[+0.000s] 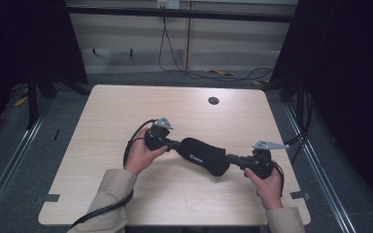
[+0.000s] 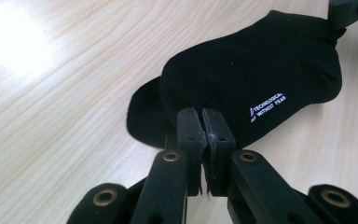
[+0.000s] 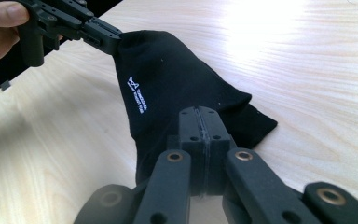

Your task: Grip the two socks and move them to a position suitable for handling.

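— Where have you got to with it?

— I have the black knitted ankle sock with small white lettering (image 1: 203, 155) caught at both ends. My left gripper (image 2: 201, 122) is pinched tight on one end of it, and my right gripper (image 3: 200, 122) is clamped on the other end, jaws pressed together with the fabric between them.

— And where does the sock sit now?

— Stretched between my two grippers over the near middle of the pale wood-grain counter (image 1: 126, 104). In the high view it runs slantwise from my left gripper (image 1: 175, 144) down to my right gripper (image 1: 231, 158). Whether its belly rests on the counter or hangs just above, I cannot tell for sure.

— So what is done, and what is left?

— The grasping is done, I'd say: both ends are held. In my left gripper view a second layer of cloth pokes out from under the sock's edge, so it looks doubled rather than flat. What remains, as I judge it, is to pull it straight, or finish folding it, and lay it down.
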Available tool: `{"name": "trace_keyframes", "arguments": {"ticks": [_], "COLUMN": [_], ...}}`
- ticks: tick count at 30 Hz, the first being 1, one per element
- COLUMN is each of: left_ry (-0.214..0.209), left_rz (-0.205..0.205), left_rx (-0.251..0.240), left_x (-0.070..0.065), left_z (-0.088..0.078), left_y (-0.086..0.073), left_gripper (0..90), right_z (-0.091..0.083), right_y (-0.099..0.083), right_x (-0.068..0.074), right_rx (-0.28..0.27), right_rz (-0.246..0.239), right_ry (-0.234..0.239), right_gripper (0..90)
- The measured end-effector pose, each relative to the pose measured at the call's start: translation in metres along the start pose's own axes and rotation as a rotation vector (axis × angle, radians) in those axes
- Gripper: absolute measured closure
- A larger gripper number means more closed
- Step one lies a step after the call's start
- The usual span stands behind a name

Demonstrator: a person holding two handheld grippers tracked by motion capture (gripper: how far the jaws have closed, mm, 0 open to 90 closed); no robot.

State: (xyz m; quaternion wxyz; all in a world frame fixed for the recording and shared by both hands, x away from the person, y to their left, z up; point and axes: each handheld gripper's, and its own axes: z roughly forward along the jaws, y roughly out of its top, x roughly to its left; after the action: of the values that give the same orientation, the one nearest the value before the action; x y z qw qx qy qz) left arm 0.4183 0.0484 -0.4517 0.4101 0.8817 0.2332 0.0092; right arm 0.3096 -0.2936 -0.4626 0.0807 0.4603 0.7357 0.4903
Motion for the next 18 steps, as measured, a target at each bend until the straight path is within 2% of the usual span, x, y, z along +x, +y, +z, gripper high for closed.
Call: {"name": "trace_keyframes", "arguments": {"ticks": [5, 13, 18], "left_ry": [0.005, 0.041, 0.084], "left_rz": [-0.031, -0.017, -0.022], "left_rx": [0.011, 0.075, 0.082], "left_x": [0.009, 0.012, 0.012], "left_z": [0.009, 0.029, 0.042], "left_y": [0.000, 0.006, 0.003], "left_gripper": [87.2, 86.8, 86.5], "right_z": [0.010, 0.019, 0.026], "right_y": [0.001, -0.004, -0.011], "right_x": [-0.004, -0.014, -0.017], "right_rx": [0.015, 0.035, 0.068], "right_rz": [0.005, 0.021, 0.016], "right_ry": [-0.006, -0.029, -0.058], "right_gripper": [89.5, 89.5, 89.4]}}
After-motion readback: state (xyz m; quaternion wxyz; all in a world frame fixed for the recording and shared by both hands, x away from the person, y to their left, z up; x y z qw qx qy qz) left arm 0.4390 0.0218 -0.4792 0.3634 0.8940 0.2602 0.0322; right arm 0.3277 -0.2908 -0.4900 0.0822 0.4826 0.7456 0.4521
